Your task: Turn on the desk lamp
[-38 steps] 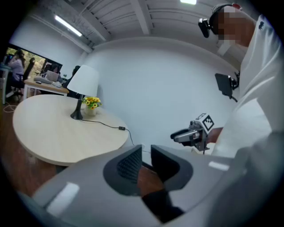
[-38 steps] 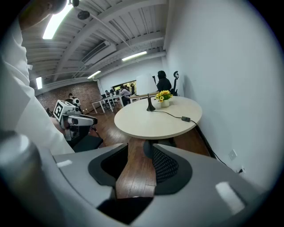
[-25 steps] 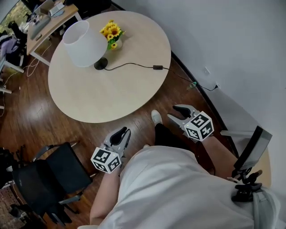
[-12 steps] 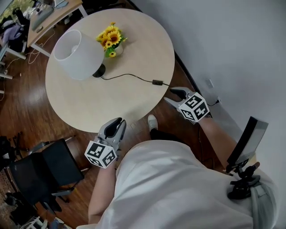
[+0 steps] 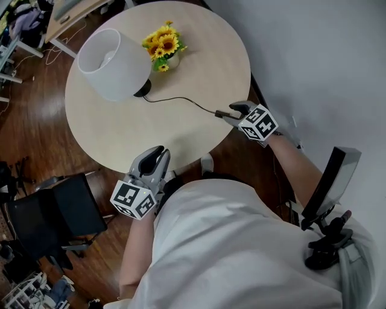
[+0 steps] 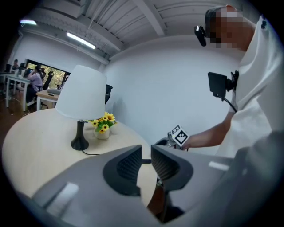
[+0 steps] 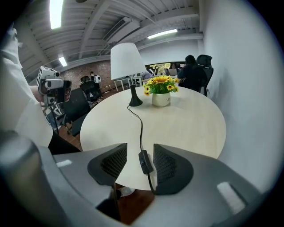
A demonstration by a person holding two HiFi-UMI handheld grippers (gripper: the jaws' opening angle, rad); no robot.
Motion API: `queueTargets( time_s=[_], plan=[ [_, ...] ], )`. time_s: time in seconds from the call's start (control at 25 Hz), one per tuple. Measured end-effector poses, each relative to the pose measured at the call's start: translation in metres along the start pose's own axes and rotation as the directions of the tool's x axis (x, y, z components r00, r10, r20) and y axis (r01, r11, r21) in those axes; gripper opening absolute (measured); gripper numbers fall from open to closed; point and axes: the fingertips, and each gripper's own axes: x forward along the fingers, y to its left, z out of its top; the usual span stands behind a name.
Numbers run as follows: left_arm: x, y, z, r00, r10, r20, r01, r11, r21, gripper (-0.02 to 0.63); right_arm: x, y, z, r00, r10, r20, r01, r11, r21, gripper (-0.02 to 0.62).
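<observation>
The desk lamp [image 5: 114,63] with a white shade and black base stands at the far left of the round beige table [image 5: 205,54]. Its black cord [image 5: 181,101] runs right to an inline switch [image 5: 222,113] near the table's edge. My right gripper [image 5: 231,113] is at that switch. Its jaws are opening, and the switch [image 7: 144,162] lies between them with a gap on each side. My left gripper [image 5: 155,158] hovers at the table's near edge, jaws a narrow gap apart and nothing between them [image 6: 146,159]. The lamp is unlit.
A small vase of sunflowers [image 5: 164,45] stands right of the lamp. A black office chair [image 5: 54,211] sits on the wood floor at the left. A desk [image 5: 72,12] lies beyond the table, a white wall on the right.
Both grippers have moved forward to the table. The right one went from above the floor to the cord's switch. The left one reached the table's near edge.
</observation>
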Motion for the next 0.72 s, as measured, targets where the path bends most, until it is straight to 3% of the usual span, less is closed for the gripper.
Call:
queueTargets(
  time_s=[0.52,0.72],
  plan=[
    [-0.024,0.020,0.001,0.999,0.001,-0.054,-0.001,1.000,-0.009,0.064,0.047,-0.014,-0.049,0.979,0.021,-0.205,-0.027,0.999,-0.026,0.198],
    [-0.026,0.022,-0.001,0.997,0.004,-0.081,-0.005,1.000,-0.017,0.064,0.058,-0.017,-0.058,0.971,0.048,-0.233,-0.054,0.998,-0.021,0.198]
  ],
)
